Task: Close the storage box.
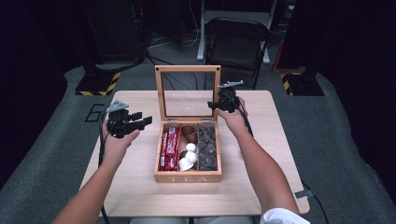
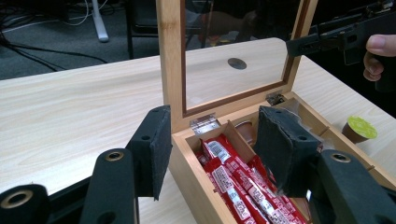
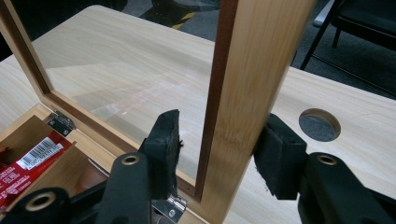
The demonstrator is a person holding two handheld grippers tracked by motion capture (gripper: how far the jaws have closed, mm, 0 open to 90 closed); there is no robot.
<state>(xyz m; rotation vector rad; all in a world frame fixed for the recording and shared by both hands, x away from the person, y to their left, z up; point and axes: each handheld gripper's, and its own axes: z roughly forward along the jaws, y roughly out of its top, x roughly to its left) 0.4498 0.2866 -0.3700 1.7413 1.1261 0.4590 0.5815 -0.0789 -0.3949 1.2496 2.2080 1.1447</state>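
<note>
Beyond, a chair (image 1: 238, 39) stands behind the table (image 1: 275, 140).

Left claw (image 1: 140, 122) held level with jaws parted and empty, right claw (image 1: 215, 105) raised on outstretched forearm, jaws partly closed.

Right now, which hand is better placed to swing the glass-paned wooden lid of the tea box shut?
The right gripper: its jaws already straddle the glass-paned wooden lid's side frame. The left gripper hangs open beside the box, touching nothing.
</note>
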